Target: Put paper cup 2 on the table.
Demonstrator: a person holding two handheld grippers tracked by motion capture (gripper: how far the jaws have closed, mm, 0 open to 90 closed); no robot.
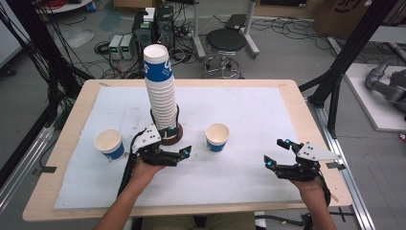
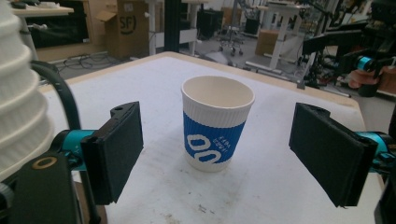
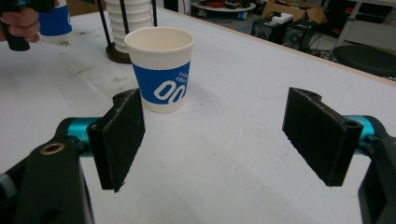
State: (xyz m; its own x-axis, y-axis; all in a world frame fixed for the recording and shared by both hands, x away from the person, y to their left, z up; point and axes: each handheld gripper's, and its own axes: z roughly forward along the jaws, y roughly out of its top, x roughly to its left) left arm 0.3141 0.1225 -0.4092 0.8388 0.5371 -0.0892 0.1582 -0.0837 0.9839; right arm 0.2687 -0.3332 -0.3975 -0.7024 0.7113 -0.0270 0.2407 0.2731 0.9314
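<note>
A tall stack of white-and-blue paper cups (image 1: 160, 91) stands on a round dark base at the table's middle. One single cup (image 1: 109, 143) sits to its left, another (image 1: 217, 137) to its right. My left gripper (image 1: 182, 143) lies beside the stack's base, open, pointing at the right-hand cup (image 2: 217, 123), which stands ahead of the pads (image 2: 119, 149) and clear of them. My right gripper (image 1: 277, 152) rests near the table's right front, open and empty, facing the same cup (image 3: 161, 74).
A white mat (image 1: 249, 177) covers the wooden table (image 1: 67, 139). The stack (image 2: 18, 102) rises close by at the left of the left gripper view. On the floor behind the table are a stool (image 1: 225, 43), computer boxes (image 1: 153, 26) and cables.
</note>
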